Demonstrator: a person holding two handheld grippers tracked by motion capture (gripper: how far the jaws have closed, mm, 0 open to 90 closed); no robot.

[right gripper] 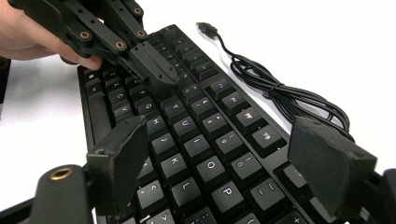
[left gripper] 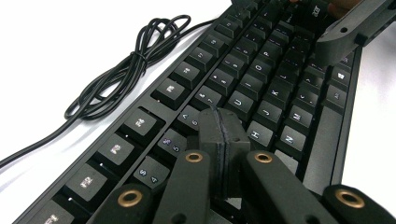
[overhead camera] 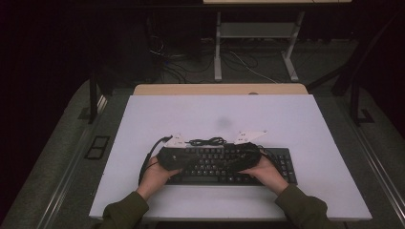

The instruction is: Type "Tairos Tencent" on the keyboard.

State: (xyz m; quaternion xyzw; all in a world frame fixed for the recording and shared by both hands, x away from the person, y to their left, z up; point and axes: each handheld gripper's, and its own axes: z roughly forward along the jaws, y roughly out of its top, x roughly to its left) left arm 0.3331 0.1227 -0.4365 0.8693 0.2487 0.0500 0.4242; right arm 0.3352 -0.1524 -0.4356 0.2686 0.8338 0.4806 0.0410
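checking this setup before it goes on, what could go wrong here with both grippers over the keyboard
1. The shut left gripper sits tip-down on the keyboard near the G and H keys; it may press two keys at once.
2. The right gripper hovers open above the keys, so a finger could catch a keycap.
3. The coiled cable beside it could snag.

A black keyboard (overhead camera: pixel 224 164) lies flat near the front of the white worktop (overhead camera: pixel 215 114). Its black cable (overhead camera: pixel 207 141), loosely bundled, rests just behind it.
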